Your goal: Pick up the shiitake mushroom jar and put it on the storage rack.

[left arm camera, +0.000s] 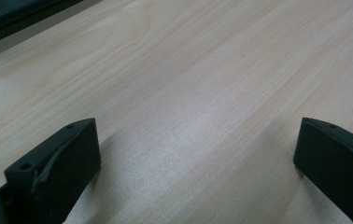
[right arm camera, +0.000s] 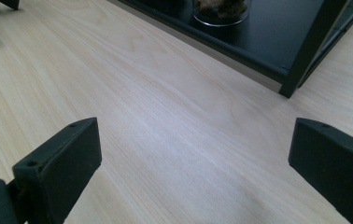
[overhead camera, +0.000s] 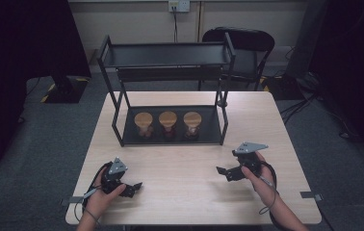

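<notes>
The left gripper rests low over the near-left part of the pale wood-grain table, jaws spread wide with bare tabletop between them. The right gripper is held above the near-right area, jaws likewise wide apart and holding nothing. A black metal two-tier rack stands at the table's far centre. Its lower shelf carries three clear jars in a row (each capped with a round wooden lid), well apart from both grippers. The rack frame is thin square-section tube.
</notes>
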`<move>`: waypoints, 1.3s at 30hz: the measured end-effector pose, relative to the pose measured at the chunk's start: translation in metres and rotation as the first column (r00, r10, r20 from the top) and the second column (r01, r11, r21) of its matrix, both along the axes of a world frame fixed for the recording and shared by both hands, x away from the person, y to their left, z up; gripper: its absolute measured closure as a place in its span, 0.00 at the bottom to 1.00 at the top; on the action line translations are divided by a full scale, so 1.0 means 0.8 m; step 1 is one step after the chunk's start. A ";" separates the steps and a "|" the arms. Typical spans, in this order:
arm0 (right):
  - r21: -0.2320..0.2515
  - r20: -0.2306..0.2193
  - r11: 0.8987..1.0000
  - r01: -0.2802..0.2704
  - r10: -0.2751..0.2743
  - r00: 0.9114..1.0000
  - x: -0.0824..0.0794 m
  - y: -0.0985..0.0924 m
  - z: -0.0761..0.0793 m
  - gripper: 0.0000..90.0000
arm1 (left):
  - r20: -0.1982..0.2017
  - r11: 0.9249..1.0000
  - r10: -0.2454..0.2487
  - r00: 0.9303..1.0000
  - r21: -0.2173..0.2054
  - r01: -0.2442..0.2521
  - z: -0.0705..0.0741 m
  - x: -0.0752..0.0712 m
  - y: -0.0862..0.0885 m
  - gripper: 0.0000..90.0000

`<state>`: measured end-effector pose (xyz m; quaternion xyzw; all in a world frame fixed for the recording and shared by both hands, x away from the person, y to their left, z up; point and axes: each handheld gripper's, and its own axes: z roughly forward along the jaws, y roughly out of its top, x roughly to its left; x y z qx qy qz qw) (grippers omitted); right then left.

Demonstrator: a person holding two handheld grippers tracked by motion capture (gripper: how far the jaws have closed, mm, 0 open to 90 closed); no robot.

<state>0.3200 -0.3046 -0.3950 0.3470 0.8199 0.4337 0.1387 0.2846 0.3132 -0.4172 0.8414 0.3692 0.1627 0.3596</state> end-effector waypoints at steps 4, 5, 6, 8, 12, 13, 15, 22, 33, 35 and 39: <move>-0.004 0.000 1.000 0.004 -0.004 1.000 -0.003 -0.008 -0.001 0.02 | 0.000 1.000 0.000 1.000 0.000 0.000 0.000 0.000 0.000 0.00; -0.007 0.000 1.000 0.006 -0.006 1.000 -0.004 -0.010 -0.002 0.02 | 0.000 1.000 0.000 1.000 0.000 0.000 0.000 0.000 0.000 0.00; -0.006 0.002 1.000 0.008 -0.008 1.000 -0.005 -0.011 -0.002 0.02 | 0.000 1.000 0.000 1.000 0.000 0.000 0.000 0.000 0.000 0.00; -0.015 -0.001 1.000 0.005 -0.005 1.000 -0.006 -0.013 -0.002 0.02 | 0.000 1.000 0.000 1.000 0.000 0.000 0.000 0.000 0.000 0.00; -0.023 -0.002 1.000 0.007 -0.007 1.000 -0.008 -0.017 -0.003 0.02 | 0.000 1.000 0.000 1.000 0.000 0.000 0.000 0.000 0.000 0.00; -0.028 -0.002 1.000 0.007 -0.007 1.000 -0.009 -0.018 -0.003 0.02 | 0.000 1.000 0.000 1.000 0.000 0.000 0.000 0.000 0.000 0.00; -0.037 -0.002 0.999 0.010 -0.010 1.000 -0.010 -0.019 -0.004 0.02 | 0.000 1.000 0.000 1.000 0.000 0.000 0.000 0.000 0.000 0.00; -0.033 -0.004 0.999 0.020 -0.021 1.000 -0.016 -0.027 -0.008 0.02 | 0.000 1.000 0.000 1.000 0.000 0.000 0.000 0.000 0.000 0.00; -0.022 -0.006 0.999 0.027 -0.027 1.000 -0.023 -0.041 -0.009 0.02 | 0.000 1.000 0.000 1.000 0.000 0.000 0.000 0.000 0.000 0.00; -0.023 -0.006 0.999 0.029 -0.029 1.000 -0.024 -0.044 -0.009 0.02 | 0.000 1.000 0.000 1.000 0.000 0.000 0.000 0.000 0.000 0.00; -0.020 -0.004 0.999 0.036 -0.036 0.999 -0.028 -0.051 -0.010 0.02 | -0.001 1.000 -0.001 1.000 0.002 0.001 0.000 0.000 0.000 0.00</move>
